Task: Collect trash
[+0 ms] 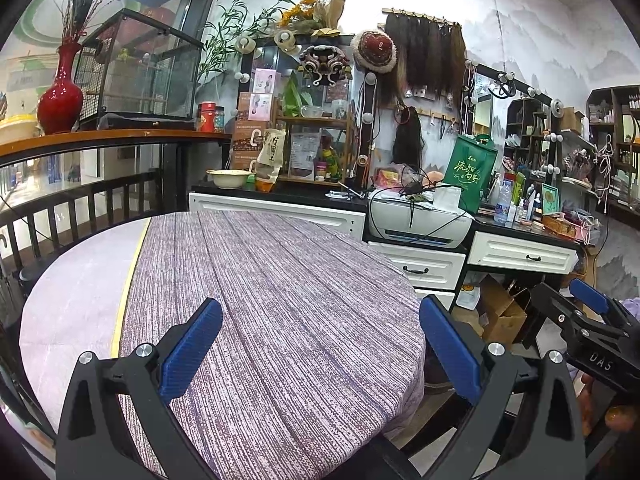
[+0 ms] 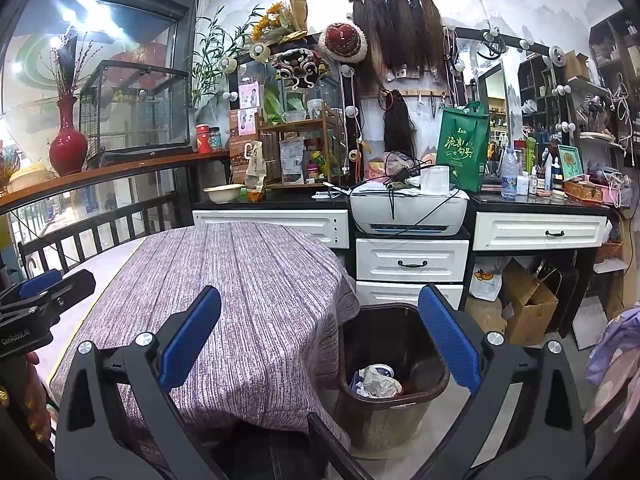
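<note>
A dark brown trash bin stands on the floor to the right of the round table with its purple striped cloth. Crumpled paper and a white cup lie inside the bin. My right gripper is open and empty, held above the table's right edge and the bin. My left gripper is open and empty over the table. The right gripper also shows at the right edge of the left wrist view; the left gripper shows at the left edge of the right wrist view.
White drawer cabinets with a printer stand behind the table. A green bag, bottles and cluttered shelves line the counter. Cardboard boxes sit on the floor at right. A railing and a red vase are at left.
</note>
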Tool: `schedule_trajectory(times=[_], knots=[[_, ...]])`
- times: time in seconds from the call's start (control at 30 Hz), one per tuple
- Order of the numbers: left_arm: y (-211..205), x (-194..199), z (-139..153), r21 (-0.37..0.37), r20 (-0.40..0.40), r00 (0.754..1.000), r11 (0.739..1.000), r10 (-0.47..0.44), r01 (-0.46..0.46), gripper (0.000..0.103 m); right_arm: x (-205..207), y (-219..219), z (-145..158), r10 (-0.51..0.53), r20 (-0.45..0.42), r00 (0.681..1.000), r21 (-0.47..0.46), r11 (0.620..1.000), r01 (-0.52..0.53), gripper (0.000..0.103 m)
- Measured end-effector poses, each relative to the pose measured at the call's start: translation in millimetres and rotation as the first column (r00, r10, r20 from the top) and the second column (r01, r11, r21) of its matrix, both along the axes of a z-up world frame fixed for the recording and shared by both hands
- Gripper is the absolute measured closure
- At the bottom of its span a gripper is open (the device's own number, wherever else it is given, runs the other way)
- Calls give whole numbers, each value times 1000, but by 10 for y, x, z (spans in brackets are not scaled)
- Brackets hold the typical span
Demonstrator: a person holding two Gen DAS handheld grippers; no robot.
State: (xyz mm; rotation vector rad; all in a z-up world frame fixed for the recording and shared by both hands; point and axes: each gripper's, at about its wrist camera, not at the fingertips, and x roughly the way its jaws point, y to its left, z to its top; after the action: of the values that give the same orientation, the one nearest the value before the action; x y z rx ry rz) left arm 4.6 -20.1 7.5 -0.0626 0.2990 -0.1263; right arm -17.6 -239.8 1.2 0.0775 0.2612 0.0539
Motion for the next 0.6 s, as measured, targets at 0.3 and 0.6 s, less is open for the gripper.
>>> schedule_trajectory(times=[0.3,0.6], knots=[[-11,-10,-14,0,-2,1000,1000,-2,2,5,-5,0,0,1,2,1000,7,1000,-1,6],[-19,-15,-11,-1,-3,1000,1000,0,0,5,-4,6,0,3,-1,1000,6,1000,-3,6]])
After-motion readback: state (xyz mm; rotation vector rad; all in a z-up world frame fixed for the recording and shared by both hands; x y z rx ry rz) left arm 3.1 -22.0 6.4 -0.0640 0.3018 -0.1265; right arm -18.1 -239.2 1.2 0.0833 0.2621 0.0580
